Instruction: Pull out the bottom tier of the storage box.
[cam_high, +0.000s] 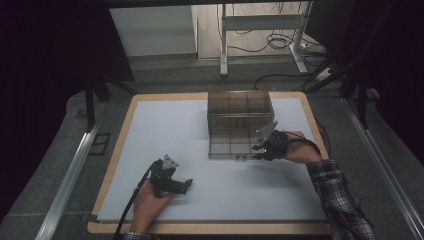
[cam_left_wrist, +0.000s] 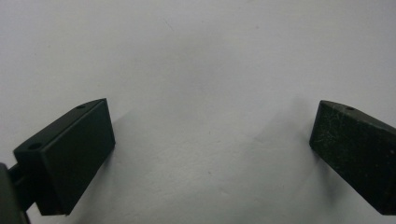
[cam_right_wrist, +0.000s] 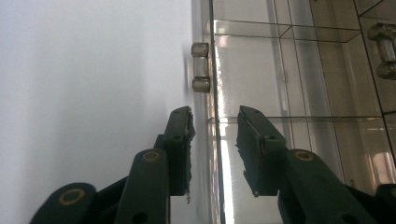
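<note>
A clear brownish drawer box (cam_high: 240, 107) with several compartments stands at the back middle of the white table mat (cam_high: 165, 130). Its bottom drawer (cam_high: 230, 146) is pulled out toward me. My right gripper (cam_high: 256, 151) is at the drawer's front right corner. In the right gripper view the right gripper (cam_right_wrist: 215, 116) straddles the drawer's clear front panel (cam_right_wrist: 215, 84); the pads stand apart from it, open. A small metal handle (cam_right_wrist: 201, 67) sits on that panel just beyond the jaws. My left gripper (cam_high: 185, 185) rests low over the mat at the front left, and the left gripper (cam_left_wrist: 212, 140) is wide open with nothing between its pads.
The mat lies on a wooden table top (cam_high: 125, 125) whose edge shows all round. Beyond the table are a desk frame (cam_high: 260, 30) and floor cables (cam_high: 280, 42). A metal rail (cam_high: 70, 175) runs along the left side.
</note>
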